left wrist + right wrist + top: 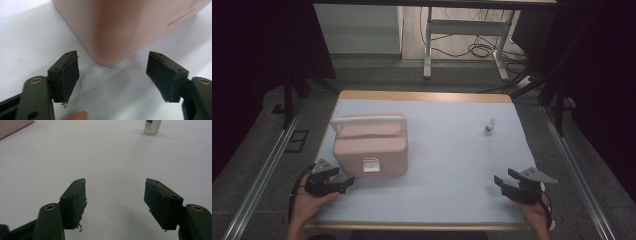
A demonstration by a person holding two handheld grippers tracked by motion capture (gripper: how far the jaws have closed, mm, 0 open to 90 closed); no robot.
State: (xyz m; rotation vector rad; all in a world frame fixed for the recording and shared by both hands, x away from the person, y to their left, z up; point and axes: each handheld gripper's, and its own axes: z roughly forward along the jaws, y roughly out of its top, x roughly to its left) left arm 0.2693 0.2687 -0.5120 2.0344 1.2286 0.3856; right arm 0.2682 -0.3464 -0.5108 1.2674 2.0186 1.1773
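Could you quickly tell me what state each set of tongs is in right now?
Left tongs: open, empty, by the pink box.
Right tongs: open, empty.

a: the pink case [369,145] at ten o'clock looks like smooth matt plastic.
b: and the white sheet [447,165] on the table is matt paper, with a wood edge [424,96] at twelve o'clock.
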